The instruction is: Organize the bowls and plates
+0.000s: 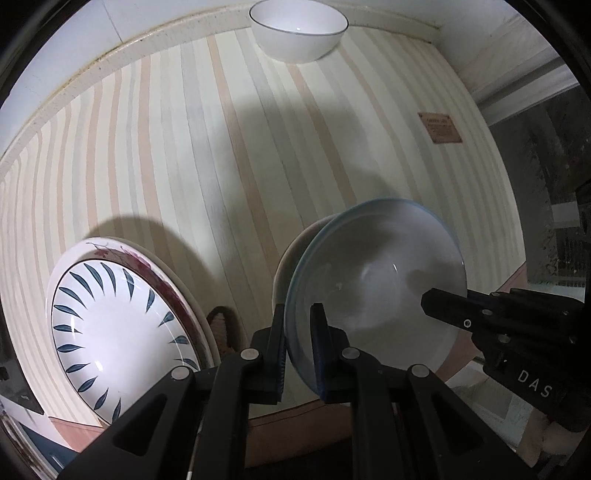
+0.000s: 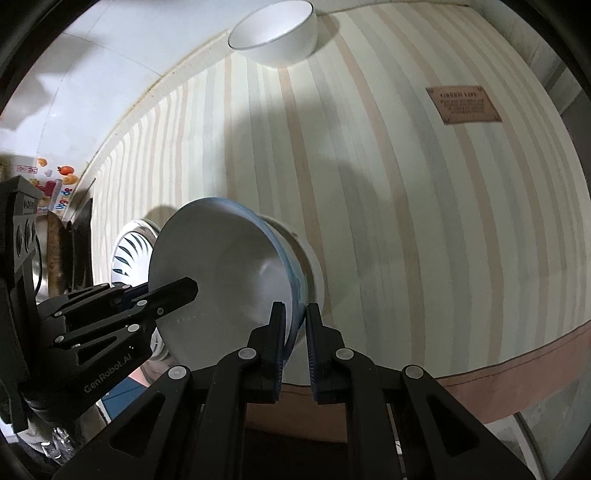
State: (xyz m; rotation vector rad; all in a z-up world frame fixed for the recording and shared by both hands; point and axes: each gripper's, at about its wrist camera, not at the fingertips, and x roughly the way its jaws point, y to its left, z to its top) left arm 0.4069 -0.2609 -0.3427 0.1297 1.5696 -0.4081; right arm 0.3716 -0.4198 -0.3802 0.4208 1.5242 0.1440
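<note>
A white bowl with a blue rim [image 1: 376,273] [image 2: 221,266] hangs just above the striped tablecloth [image 1: 184,166], held from both sides. My left gripper [image 1: 299,314] is shut on its near rim, one finger inside and one outside. My right gripper [image 2: 295,312] is shut on the opposite rim. Each gripper also shows in the other's view: the right gripper [image 1: 439,306] and the left gripper [image 2: 184,290]. To the left lies a plate with blue leaf marks [image 1: 122,332] [image 2: 129,251], stacked on a plate with a red flower pattern [image 1: 122,254]. A plain white bowl [image 1: 299,29] [image 2: 273,33] stands at the table's far edge.
A brown label [image 1: 439,127] [image 2: 463,105] lies flat on the cloth at the right. A small brown woven thing [image 1: 221,328] sits between the plates and the held bowl. The cloth's brown border [image 2: 517,354] marks the near table edge. A white wall [image 2: 110,74] runs behind the table.
</note>
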